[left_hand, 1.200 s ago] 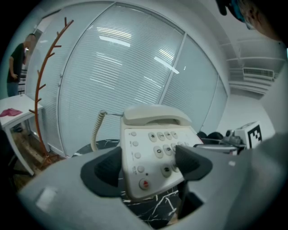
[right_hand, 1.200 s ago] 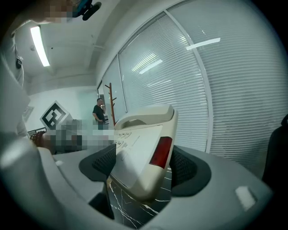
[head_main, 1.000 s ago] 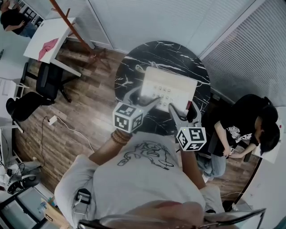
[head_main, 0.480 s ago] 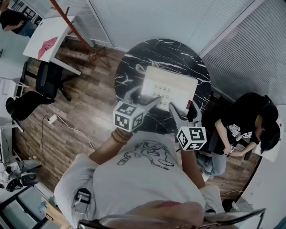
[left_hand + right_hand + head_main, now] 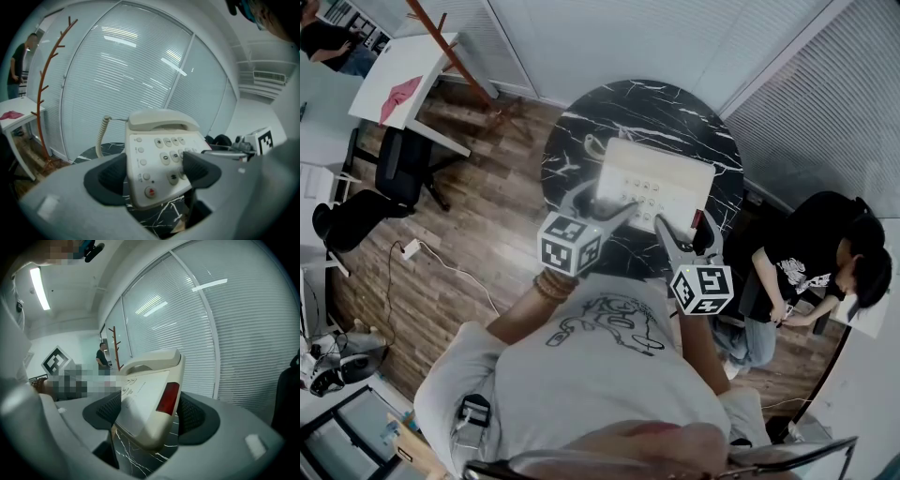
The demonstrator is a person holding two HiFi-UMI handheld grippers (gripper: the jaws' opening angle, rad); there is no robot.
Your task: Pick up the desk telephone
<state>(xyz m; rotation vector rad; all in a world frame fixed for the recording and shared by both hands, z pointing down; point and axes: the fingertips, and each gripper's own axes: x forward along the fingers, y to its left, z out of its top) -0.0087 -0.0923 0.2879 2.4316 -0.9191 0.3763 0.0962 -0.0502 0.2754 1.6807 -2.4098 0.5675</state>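
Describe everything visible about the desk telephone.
The desk telephone is cream plastic, with round keys, one red button, a red side panel, its handset cradled at the far end and a coiled cord. It lies over the round black marble table, near corners clamped by the left gripper and right gripper.

I'm in an office. Glass partition walls hung with white slatted blinds (image 5: 581, 37) close the room in. A white desk (image 5: 422, 56) and black swivel chairs (image 5: 401, 167) stand on the wood-plank floor (image 5: 487, 253), with a wooden coat stand (image 5: 455, 58) near the wall. Before me are a round black marble table (image 5: 581, 141) and a cream desk telephone (image 5: 654, 183). A seated person (image 5: 811, 253) is at my right.
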